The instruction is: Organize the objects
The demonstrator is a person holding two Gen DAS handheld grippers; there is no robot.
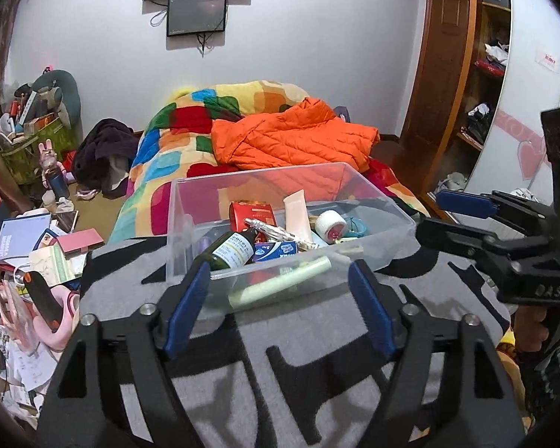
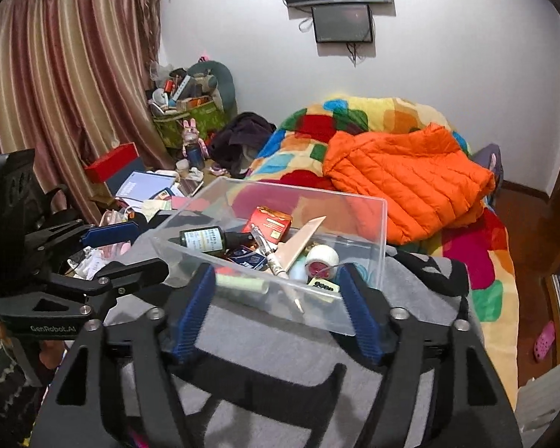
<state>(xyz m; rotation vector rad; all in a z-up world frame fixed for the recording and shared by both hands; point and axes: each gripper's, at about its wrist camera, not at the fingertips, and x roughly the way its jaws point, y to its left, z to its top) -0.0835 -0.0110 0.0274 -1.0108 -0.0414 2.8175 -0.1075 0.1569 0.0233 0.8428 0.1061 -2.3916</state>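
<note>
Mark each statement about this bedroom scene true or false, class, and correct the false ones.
1. The clear plastic bin holds a dark green glass bottle. True.
2. The left gripper grips a red box. False: it is open and holds nothing.
3. A bright orange puffer jacket lies on the colourful patchwork blanket. True.
4. The right gripper is shut. False: its jaws stand open.
5. The white tape roll sits outside the bin. False: it is inside.
</note>
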